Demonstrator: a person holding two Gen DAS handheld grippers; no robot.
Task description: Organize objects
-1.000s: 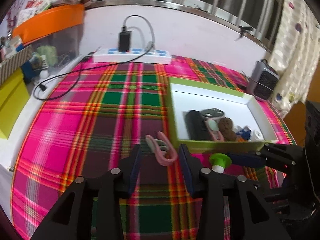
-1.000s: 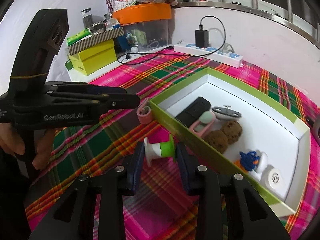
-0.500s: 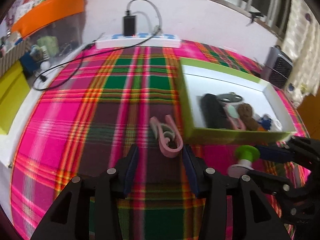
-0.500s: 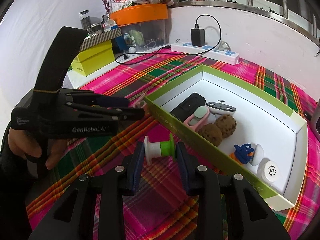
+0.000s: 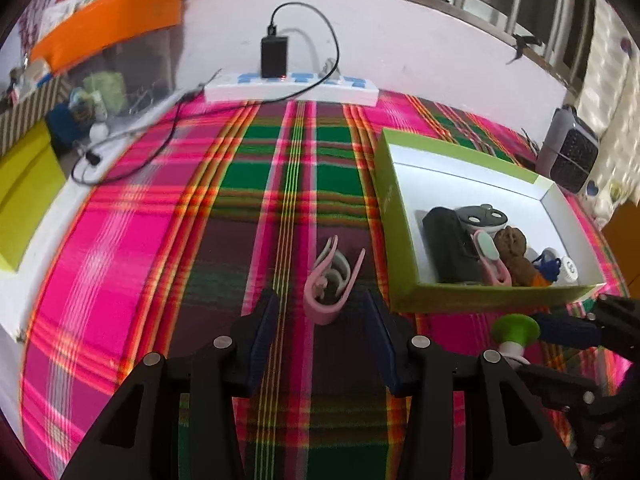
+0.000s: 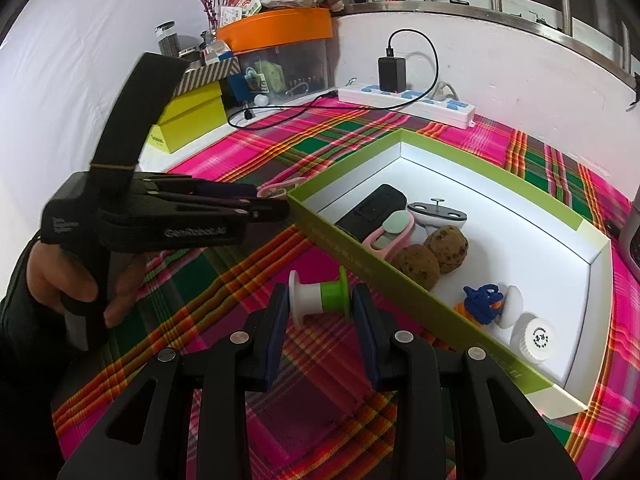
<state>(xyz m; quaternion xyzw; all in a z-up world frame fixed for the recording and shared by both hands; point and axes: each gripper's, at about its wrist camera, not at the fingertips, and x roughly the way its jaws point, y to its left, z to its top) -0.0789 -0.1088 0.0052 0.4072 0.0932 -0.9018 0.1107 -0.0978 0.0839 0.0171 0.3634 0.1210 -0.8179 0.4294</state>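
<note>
A pink clip (image 5: 330, 284) lies on the plaid cloth just left of the green-rimmed white box (image 5: 484, 296). My left gripper (image 5: 324, 320) is open, its fingers either side of the clip's near end. My right gripper (image 6: 320, 304) is shut on a white and green spool (image 6: 318, 296), held above the cloth beside the box's near wall (image 6: 400, 284). The spool (image 5: 514, 332) and the right gripper also show at the lower right of the left wrist view. The box holds a black case (image 6: 374, 210), a pink tool, two brown balls (image 6: 432, 256) and small white pieces.
A white power strip (image 5: 292, 86) with a charger and cable lies along the back wall. A yellow box (image 6: 188, 120) and an orange-lidded bin (image 6: 280, 36) stand at the left. A grey heater (image 5: 572, 152) stands at the far right.
My left gripper has moved forward, so the pink clip now lies between its fingers. My right gripper has lifted the spool slightly towards the box.
</note>
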